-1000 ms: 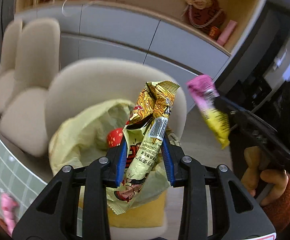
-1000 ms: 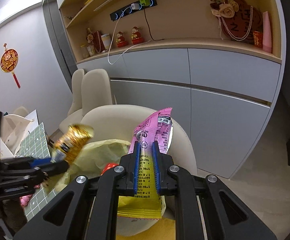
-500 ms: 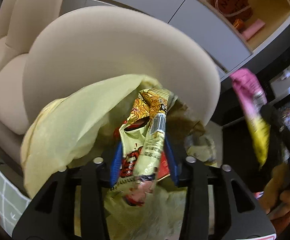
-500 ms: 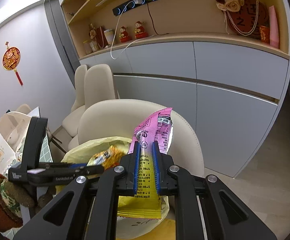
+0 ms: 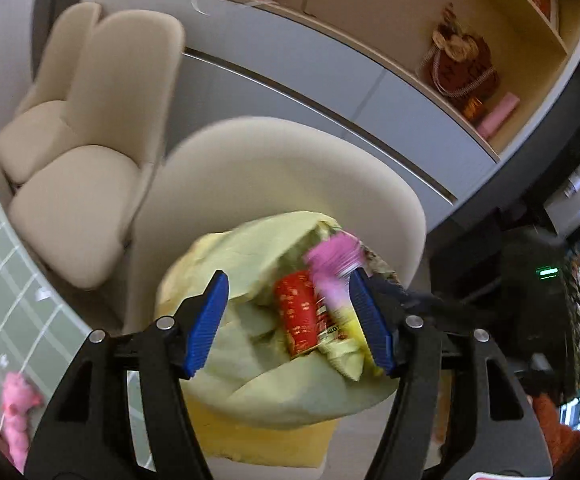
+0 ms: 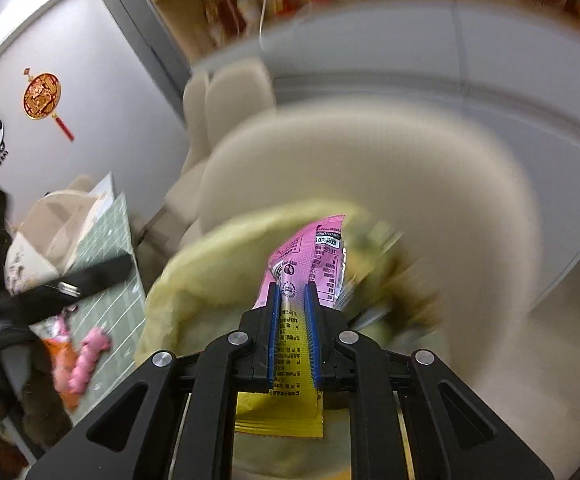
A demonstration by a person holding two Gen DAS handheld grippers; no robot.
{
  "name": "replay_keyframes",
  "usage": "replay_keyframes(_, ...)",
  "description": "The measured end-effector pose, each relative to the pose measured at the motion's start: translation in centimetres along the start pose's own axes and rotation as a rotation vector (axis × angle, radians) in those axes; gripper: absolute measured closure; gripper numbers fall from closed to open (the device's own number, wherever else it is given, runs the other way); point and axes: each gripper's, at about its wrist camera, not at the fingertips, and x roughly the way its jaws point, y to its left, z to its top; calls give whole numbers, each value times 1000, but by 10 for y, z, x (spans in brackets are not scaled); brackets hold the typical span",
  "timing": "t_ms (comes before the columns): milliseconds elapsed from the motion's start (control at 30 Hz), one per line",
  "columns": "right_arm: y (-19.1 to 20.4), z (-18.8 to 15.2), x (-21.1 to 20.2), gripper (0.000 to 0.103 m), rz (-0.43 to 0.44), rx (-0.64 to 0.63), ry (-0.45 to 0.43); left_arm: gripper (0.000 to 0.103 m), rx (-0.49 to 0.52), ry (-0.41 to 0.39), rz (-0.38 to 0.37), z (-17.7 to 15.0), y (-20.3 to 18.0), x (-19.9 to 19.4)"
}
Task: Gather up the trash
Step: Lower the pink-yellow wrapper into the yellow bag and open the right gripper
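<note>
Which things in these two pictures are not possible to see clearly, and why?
- Trash bag interior, left wrist view: folds and a red packet hide its depth.
- Pink wrapper in the right gripper: print too small; blurred in the left view.
- Shelf items, right wrist view: motion blur.
- Left gripper: open, holds nothing.

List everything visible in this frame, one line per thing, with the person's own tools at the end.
Trash bag: one, pale yellow, open on the round chair.
Wrapper: one, pink and yellow, over the bag mouth.
Red packet: one, inside the bag.
Round chair: one, beige.
Dining chairs: two, beige, by the cabinet.
Mat: one, green grid.
Pink toy: one, on the mat.
Left tool: open, empty.
Right tool: shut on the wrapper.
</note>
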Motion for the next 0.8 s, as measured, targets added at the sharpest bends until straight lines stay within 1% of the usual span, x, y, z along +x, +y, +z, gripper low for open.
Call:
replay_keyframes(67,14,-6,19,90,3,-43,57,44,-14,-12,24,-4,15,-14)
replay_keyframes(133,23,-11,33,90,-16,-85,100,44,-18,-16,48,-8,23,-23)
replay_keyframes(200,25,-16,40,90,-57,-102,116,44,-14,-20,71,-14,27,-32)
replay_keyframes(300,17,-16,39,90,-90,-78,112,44,-12,-17,96,-24,33,-40)
replay_keyframes(400,13,-19,28,89,-49,-41,77,44,-31,-10,100,-34,39,-46)
replay_keyframes(467,8,-22,18,85,-41,-29,53,43,-50,-7,98,-42,45,-53)
replay_keyframes(500,9,-23,12,77,-41,-28,36,43,-55,-7,97,-46,48,-56)
replay_keyframes(533,10,-23,8,66,-40,-26,21,44,-63,-7,97,-50,52,-60)
replay_keyframes(567,11,-25,1,63,-40,-25,0,44,-67,-7,96,-52,53,-63)
replay_keyframes(800,22,-41,-51,62,-121,-6,-136,44,-37,-27,126,-73,64,-95)
